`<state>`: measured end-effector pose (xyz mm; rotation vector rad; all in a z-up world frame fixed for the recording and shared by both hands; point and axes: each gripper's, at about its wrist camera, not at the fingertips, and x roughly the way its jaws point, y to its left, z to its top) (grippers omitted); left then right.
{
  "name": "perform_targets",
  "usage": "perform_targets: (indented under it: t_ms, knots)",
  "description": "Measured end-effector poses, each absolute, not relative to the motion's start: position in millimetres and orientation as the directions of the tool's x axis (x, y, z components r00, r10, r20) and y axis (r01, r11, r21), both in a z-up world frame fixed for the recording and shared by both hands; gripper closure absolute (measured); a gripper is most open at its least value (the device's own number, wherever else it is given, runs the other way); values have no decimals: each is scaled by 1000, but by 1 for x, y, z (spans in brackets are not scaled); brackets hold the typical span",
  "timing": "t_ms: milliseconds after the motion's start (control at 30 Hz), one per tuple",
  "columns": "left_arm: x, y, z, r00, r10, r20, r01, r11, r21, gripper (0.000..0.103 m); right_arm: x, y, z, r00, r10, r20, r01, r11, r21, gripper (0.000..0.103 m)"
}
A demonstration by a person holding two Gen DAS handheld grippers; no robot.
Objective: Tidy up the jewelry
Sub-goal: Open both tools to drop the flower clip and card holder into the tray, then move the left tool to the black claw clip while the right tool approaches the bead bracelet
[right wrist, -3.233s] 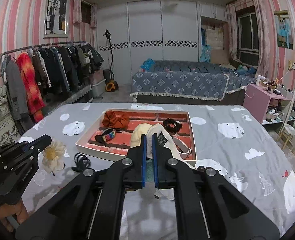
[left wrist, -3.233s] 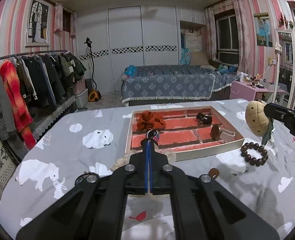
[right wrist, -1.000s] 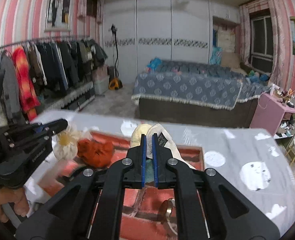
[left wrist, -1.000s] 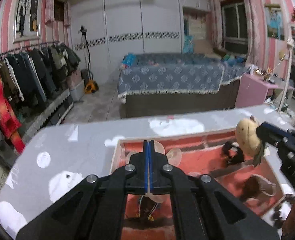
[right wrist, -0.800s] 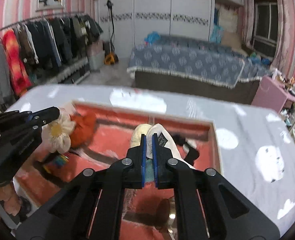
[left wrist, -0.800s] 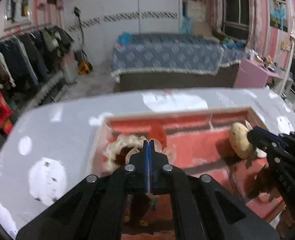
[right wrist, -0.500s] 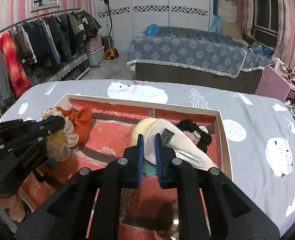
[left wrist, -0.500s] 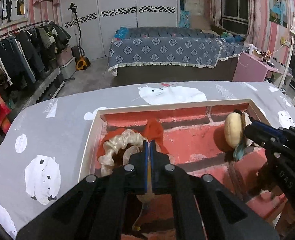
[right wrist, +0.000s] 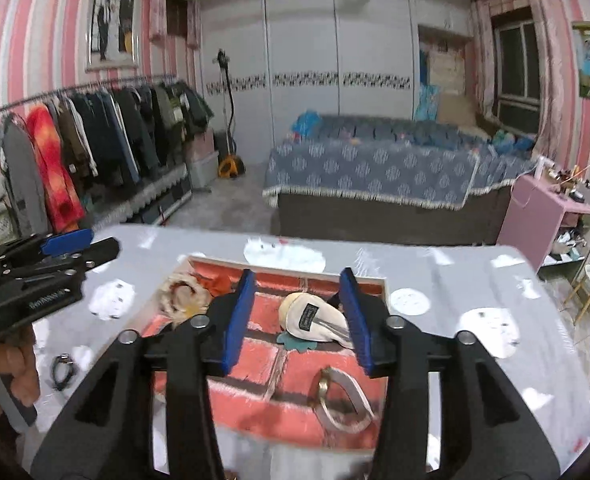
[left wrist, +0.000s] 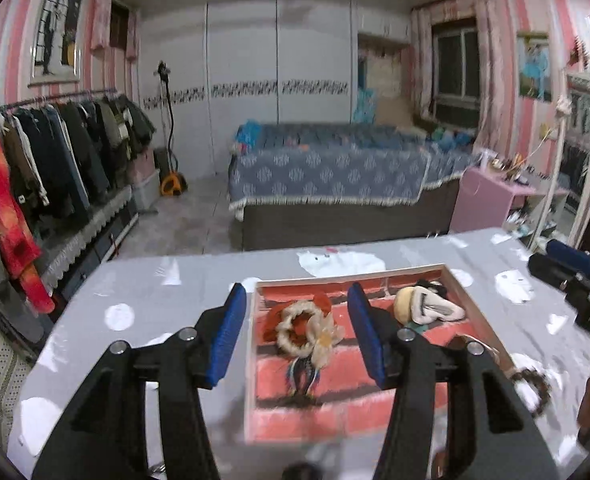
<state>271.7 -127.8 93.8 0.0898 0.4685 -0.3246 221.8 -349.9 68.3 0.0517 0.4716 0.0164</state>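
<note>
red tray (left wrist: 251, 364), one flower scrunchie (left wrist: 309, 330).

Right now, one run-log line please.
left gripper: opening, empty | right gripper: opening, empty | flower scrunchie, cream hair clip: in tray

Counts: 1 tray (right wrist: 199, 261) on the bench (right wrist: 475, 280), set toward its far edge. Inside the tray, 6 pieces visible: 1 cream flower scrunchie (left wrist: 309, 330) and 1 orange scrunchie (left wrist: 322, 301) touching it near the far-left corner, 1 multicolour tasselled piece (left wrist: 303, 376) by the left wall, 1 cream pouch-style clip (right wrist: 315, 318) and 1 black scrunchie (left wrist: 435, 286) near the far-right corner, 1 metal ring piece (right wrist: 341, 398) toward the near-right. Outside the tray: 1 dark bead bracelet (left wrist: 533, 386) off its right side, 1 black hair tie (right wrist: 63, 372) off its left side. 2 hand-held grippers: left (left wrist: 295, 334), right (right wrist: 299, 316).
</note>
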Motion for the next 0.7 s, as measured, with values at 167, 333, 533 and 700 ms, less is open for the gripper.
perform_targets:
  t_ms: [167, 333, 533, 700]
  knots:
    - [195, -71, 78, 893, -207, -399, 242, 970, 39, 46, 134, -355, 67, 913, 1, -409, 21, 999, 49, 33]
    - [134, -44, 36, 910, -128, -394, 158, 986, 44, 46, 59, -357, 21, 900, -6, -436, 46, 996, 81, 28]
    - [91, -48, -15, 881, -111, -460, 171, 981, 90, 46, 13, -346, -19, 884, -24, -467, 60, 996, 61, 25]
    - [84, -45, -23, 873, -125, -471, 177, 982, 66, 46, 3, -346, -38, 865, -37, -500, 74, 996, 56, 25]
